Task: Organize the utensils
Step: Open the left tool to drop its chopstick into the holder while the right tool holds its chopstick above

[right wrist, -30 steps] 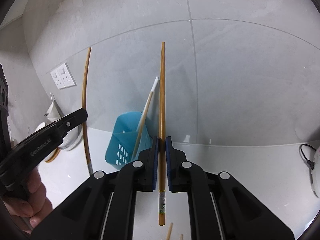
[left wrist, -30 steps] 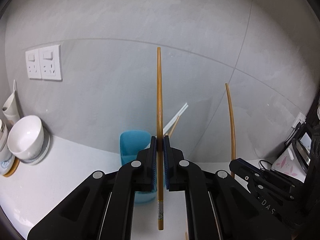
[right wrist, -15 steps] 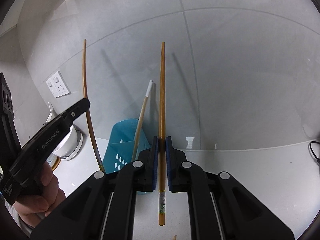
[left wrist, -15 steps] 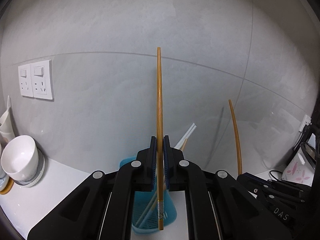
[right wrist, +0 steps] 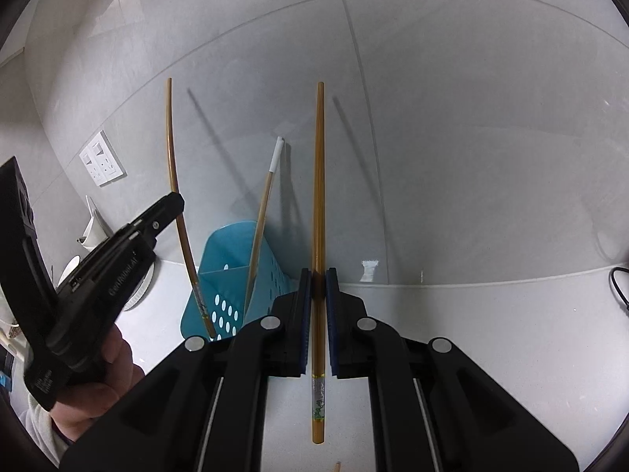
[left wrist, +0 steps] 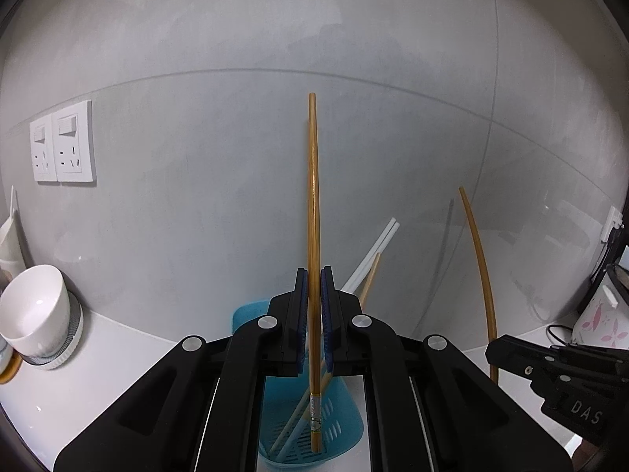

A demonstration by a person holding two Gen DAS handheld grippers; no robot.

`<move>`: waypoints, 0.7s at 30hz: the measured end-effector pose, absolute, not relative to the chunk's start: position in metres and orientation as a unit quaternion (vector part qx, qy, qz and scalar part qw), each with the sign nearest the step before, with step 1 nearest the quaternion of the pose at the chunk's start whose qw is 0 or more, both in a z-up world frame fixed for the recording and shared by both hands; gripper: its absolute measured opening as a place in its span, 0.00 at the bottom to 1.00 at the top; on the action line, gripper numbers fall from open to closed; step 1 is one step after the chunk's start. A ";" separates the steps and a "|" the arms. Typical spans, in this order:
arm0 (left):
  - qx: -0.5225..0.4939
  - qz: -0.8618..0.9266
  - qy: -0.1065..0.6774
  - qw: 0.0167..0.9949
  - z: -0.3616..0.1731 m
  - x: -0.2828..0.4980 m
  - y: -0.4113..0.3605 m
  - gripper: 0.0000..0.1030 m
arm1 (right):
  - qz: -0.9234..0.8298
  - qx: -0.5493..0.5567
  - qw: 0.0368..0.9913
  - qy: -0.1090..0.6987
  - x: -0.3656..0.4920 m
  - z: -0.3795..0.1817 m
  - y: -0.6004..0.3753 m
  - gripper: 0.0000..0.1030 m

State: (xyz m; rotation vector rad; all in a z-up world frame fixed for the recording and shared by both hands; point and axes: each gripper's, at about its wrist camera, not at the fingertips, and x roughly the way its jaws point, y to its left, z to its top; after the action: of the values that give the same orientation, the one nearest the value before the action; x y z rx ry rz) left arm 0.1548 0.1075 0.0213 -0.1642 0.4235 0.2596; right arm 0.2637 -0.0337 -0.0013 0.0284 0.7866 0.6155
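Observation:
My left gripper (left wrist: 313, 275) is shut on a brown chopstick (left wrist: 313, 196) that stands upright. Its lower end hangs over the mouth of the blue slotted utensil holder (left wrist: 346, 424), which has white chopsticks (left wrist: 377, 244) leaning in it. My right gripper (right wrist: 318, 275) is shut on a second brown chopstick (right wrist: 319, 181), also upright, over the white counter to the right of the holder (right wrist: 232, 275). The right wrist view shows the left gripper (right wrist: 169, 204) at the left with its chopstick (right wrist: 175, 181) crossing the holder's front wall. The right gripper (left wrist: 507, 350) shows at the lower right of the left wrist view.
A grey tiled wall stands close behind the holder, with wall sockets (left wrist: 63, 141) on the left. White cups (left wrist: 31, 310) sit at the counter's left end, a flowered appliance (left wrist: 601, 314) and a cable (right wrist: 619, 287) at the right. A hand (right wrist: 106, 373) holds the left gripper.
Both grippers have sunk and come nearer the wall with their chopsticks. The blue holder now lies under the lower end of the left gripper's chopstick.

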 end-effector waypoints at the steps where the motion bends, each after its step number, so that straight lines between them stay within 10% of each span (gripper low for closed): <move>1: -0.079 0.129 0.211 0.966 0.019 0.155 0.107 0.06 | 0.295 0.013 0.878 0.378 0.264 -0.002 -0.033 0.06; 21: -0.093 0.123 0.251 0.956 0.002 0.158 0.117 0.08 | 0.299 0.010 0.875 0.381 0.264 -0.002 -0.033 0.06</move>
State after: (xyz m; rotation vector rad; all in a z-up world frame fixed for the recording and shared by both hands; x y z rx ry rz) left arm 0.1576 0.1166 0.0023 -0.1888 0.5103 0.2500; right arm 0.2638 -0.0326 -0.0015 0.0201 0.7950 0.6240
